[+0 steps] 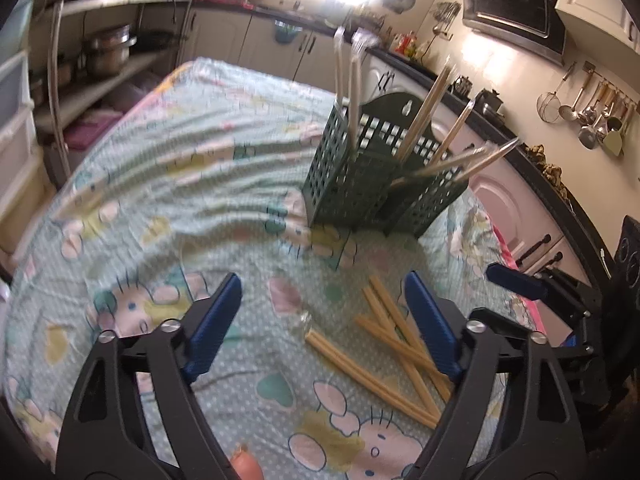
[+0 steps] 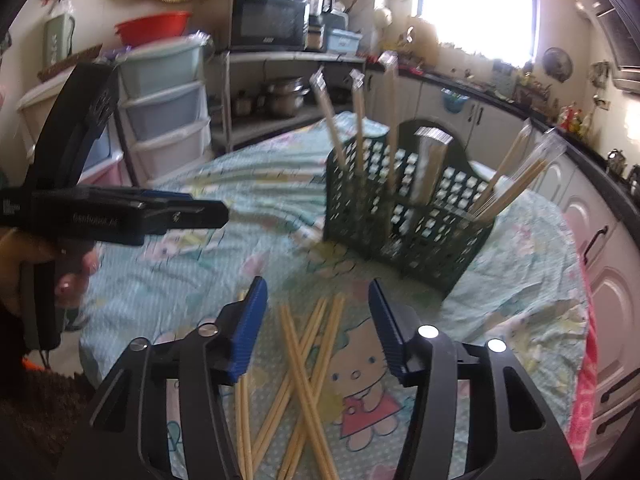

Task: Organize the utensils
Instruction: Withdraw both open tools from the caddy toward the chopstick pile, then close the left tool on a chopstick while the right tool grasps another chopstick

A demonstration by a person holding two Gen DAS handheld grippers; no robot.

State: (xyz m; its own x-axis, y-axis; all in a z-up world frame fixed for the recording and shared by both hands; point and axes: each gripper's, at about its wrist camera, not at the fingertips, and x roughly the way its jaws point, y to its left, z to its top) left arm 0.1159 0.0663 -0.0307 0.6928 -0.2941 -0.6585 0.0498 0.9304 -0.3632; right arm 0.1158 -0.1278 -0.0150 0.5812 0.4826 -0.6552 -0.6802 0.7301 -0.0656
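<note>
Fingers (image 1: 224,320) of the left gripper (image 1: 322,292) stand spread apart with nothing between them, hanging over the patterned cloth (image 1: 160,184) that covers the table. Over on the other side, the right gripper (image 2: 318,300) has its blue fingers (image 2: 250,332) parted too, pads clear of everything, and a loose pile of bare wooden chopsticks (image 2: 300,364) lies crisscrossed on the cloth right below that gap. From the left view those same chopsticks sit just beside the near finger, low and to the right. Further back stands the dark green perforated utensil holder (image 2: 404,220), upright, already carrying several wrapped chopsticks (image 2: 512,184) that lean out of its compartments at angles. A hand (image 2: 36,272) grips the left tool's handle at the edge of the right view. Both pictures are blurred.
</note>
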